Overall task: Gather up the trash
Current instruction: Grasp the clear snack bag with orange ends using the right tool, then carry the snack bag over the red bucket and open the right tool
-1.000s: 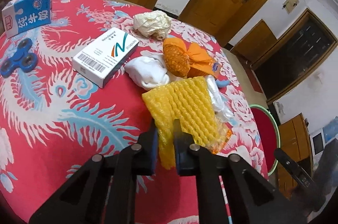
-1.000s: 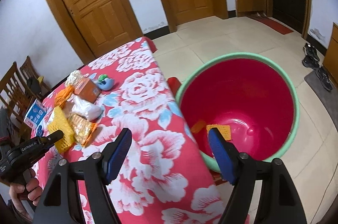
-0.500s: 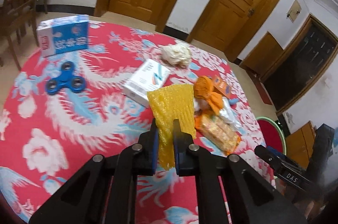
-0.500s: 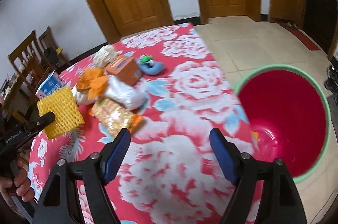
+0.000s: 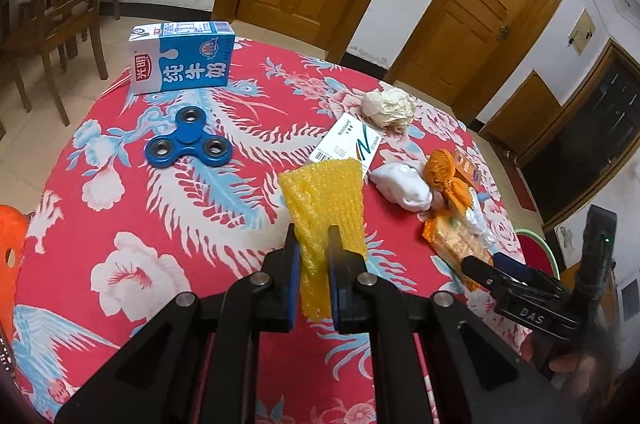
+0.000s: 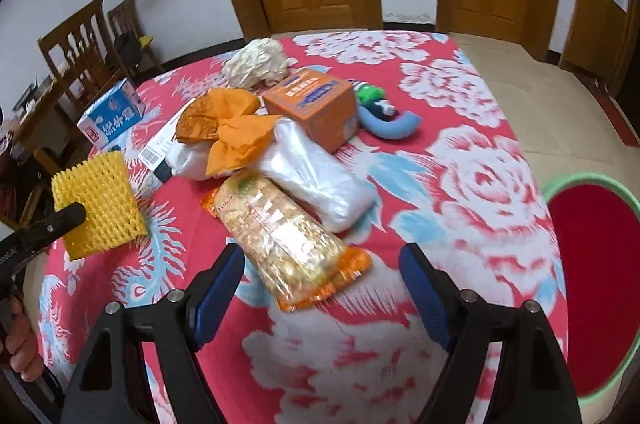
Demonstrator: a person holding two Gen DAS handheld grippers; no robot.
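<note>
Left gripper pinches yellow foam net, hiding its lower end; right gripper is opening, nothing gripped.

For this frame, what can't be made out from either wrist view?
- Red bin: interior cut off by the right wrist frame edge.
- White box: small print unreadable; the yellow foam net held by the left gripper covers its near end.
- Table: near edge hidden behind the opening, empty right gripper.

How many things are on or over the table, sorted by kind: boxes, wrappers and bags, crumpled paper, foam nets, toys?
Boxes: 3, milk carton, white box, orange box
Wrappers and bags: 4, snack packet, clear bag, white bag, orange wrapper
Crumpled paper: 1
Foam nets: 1
Toys: 2, spinner, blue toy
Total: 11
</note>
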